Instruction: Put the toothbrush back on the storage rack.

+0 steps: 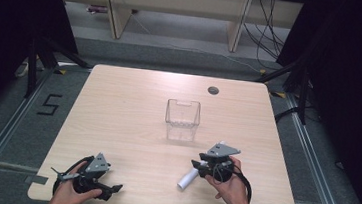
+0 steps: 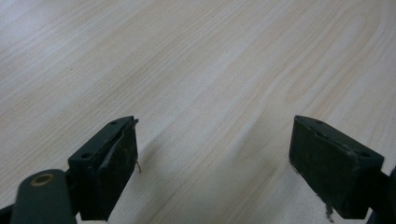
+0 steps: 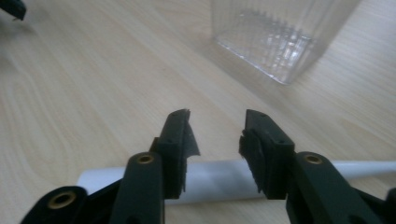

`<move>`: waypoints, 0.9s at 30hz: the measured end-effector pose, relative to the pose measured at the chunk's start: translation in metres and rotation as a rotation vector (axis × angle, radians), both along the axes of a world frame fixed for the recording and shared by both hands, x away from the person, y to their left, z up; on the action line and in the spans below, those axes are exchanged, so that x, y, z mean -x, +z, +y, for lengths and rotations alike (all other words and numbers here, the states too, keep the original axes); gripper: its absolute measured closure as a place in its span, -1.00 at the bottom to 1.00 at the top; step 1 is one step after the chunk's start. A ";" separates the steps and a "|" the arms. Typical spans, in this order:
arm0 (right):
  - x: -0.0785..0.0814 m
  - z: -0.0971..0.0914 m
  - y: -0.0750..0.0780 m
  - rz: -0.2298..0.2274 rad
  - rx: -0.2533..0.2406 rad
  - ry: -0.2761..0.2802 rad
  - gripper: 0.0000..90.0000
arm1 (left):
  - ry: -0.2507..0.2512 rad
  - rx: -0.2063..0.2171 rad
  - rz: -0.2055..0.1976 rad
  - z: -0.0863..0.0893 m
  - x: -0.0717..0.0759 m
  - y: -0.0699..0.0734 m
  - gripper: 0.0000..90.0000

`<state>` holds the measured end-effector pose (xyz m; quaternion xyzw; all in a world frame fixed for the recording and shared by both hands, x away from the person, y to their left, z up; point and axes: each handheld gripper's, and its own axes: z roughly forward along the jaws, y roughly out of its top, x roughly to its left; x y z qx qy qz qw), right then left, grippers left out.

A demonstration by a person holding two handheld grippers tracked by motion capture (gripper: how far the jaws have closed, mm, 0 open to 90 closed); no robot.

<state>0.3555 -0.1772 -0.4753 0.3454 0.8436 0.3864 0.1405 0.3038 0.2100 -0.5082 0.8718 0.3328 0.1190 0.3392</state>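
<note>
The table [image 1: 133,107] is pale beige wood with fine, slightly darker grain streaks and a small dark grey round plug [image 1: 213,90] at its far right. The tube [image 1: 189,177] near the right is plain white. The box [image 1: 183,118] at the middle is clear, with ribbed lines across its base. Both grippers, left [image 1: 116,188] and right [image 1: 196,165], are black with grey top plates and brass-coloured rivets. The floor [image 1: 5,130] is dark grey, marked with a black "5" [image 1: 49,104] at the left.

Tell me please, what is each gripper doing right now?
Left gripper: open, nothing between its jaws.
Right gripper: jaws astride the white tube; grip cannot be told.
</note>
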 end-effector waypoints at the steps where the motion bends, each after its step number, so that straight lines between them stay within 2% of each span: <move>1: 0.000 0.008 -0.002 0.002 0.010 0.051 0.45 | 0.005 0.004 0.001 0.000 0.000 -0.001 -0.66; 3: 0.000 0.010 -0.003 -0.001 0.012 0.056 0.47 | 0.003 0.003 0.000 0.000 0.000 0.000 -0.66; 6: 0.003 0.024 -0.009 0.010 0.025 0.103 0.57 | 0.001 0.003 -0.002 -0.001 0.000 0.000 -0.66; 7: 0.005 0.026 -0.008 0.037 0.038 0.103 0.59 | 0.003 0.004 -0.002 -0.001 0.000 0.000 -0.66; 10: 0.005 0.031 -0.009 0.025 0.043 0.147 0.66 | 0.004 0.003 -0.001 0.000 0.000 0.000 -0.66; 11: 0.007 0.033 -0.010 0.034 0.045 0.129 0.68 | 0.004 0.001 -0.001 0.000 0.000 0.000 -0.66; 12: 0.007 0.034 -0.011 0.023 0.044 0.132 0.70 | 0.004 0.001 -0.001 0.000 0.000 0.000 -0.66; 13: 0.007 0.034 -0.011 0.030 0.059 0.152 0.73 | 0.000 0.005 -0.002 0.000 0.000 0.000 -0.66; 14: 0.009 0.037 -0.013 0.027 0.048 0.142 0.75 | -0.001 0.007 -0.004 -0.001 0.001 0.000 -0.66; 15: 0.009 0.037 -0.013 0.033 0.055 0.159 0.77 | 0.000 0.008 -0.003 -0.001 0.001 0.000 -0.66; 17: 0.010 0.038 -0.012 0.044 0.065 0.155 0.80 | 0.001 0.008 -0.003 -0.001 0.000 0.000 -0.66; 18: 0.011 0.040 -0.014 0.022 0.058 0.174 0.82 | 0.001 0.006 -0.004 -0.001 0.000 0.000 -0.66; 19: 0.013 0.040 -0.014 0.045 0.068 0.193 0.86 | 0.001 0.009 -0.005 -0.001 0.000 0.001 -0.66; 21: 0.013 0.041 -0.016 0.042 0.059 0.193 0.87 | 0.003 0.010 -0.005 -0.001 0.000 0.000 -0.66; 23: 0.012 0.041 -0.017 0.037 0.078 0.227 0.90 | 0.001 0.007 -0.002 -0.001 0.000 0.000 -0.66; 24: 0.012 0.041 -0.017 0.037 0.078 0.227 0.90 | 0.001 0.007 -0.002 -0.001 0.000 0.000 -0.66; 25: 0.014 0.042 -0.018 0.063 0.069 0.214 0.91 | -0.003 0.005 -0.005 -0.001 0.000 0.000 -0.66; 26: 0.015 0.043 -0.018 0.066 0.067 0.195 0.92 | -0.003 0.007 -0.006 -0.001 0.001 0.000 -0.66; 27: 0.015 0.042 -0.019 0.059 0.064 0.208 0.94 | -0.005 0.006 -0.006 -0.001 0.000 0.000 -0.66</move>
